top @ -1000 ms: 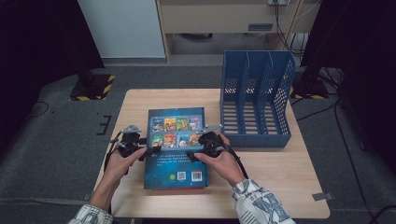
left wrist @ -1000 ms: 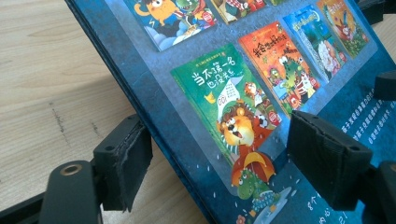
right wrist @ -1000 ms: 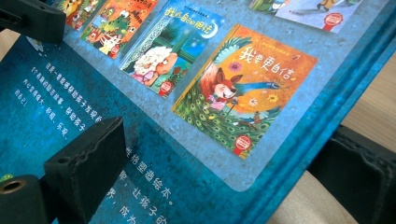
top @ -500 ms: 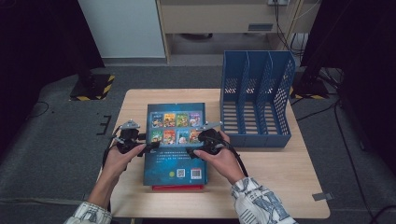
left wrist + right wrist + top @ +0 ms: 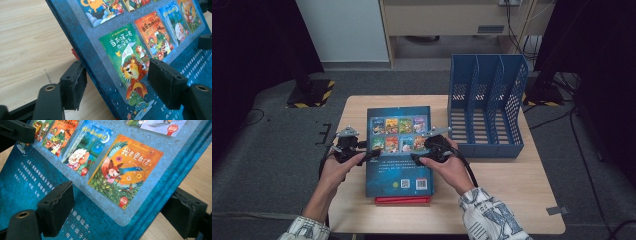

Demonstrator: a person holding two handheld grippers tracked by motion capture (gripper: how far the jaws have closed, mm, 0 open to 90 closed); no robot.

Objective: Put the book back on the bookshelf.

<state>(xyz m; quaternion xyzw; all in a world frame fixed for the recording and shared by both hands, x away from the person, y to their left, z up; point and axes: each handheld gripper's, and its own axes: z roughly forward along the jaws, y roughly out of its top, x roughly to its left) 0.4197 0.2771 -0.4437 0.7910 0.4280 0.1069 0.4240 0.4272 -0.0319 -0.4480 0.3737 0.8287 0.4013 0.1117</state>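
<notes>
A blue picture-book box (image 5: 397, 150) with small covers printed on its face lies on top of a red book (image 5: 402, 200) in the middle of the table. My left gripper (image 5: 371, 154) straddles its left edge. In the left gripper view the jaws (image 5: 115, 82) have just been closing, one pad under the edge and one over the cover (image 5: 120, 50), with a gap still showing. My right gripper (image 5: 417, 159) holds the right edge. In the right gripper view its jaws (image 5: 120, 207) have closed a little further, pads above and below the tilted box (image 5: 100, 170).
A blue three-slot file rack (image 5: 487, 100) stands at the table's back right, close to the right hand. Bare wooden table (image 5: 512, 190) lies to the right front and far left. A sliver of the red book (image 5: 74, 53) shows under the box.
The blue box has slid away from the person, uncovering the near edge of the red book beneath. Both hands have shifted slightly with it.
</notes>
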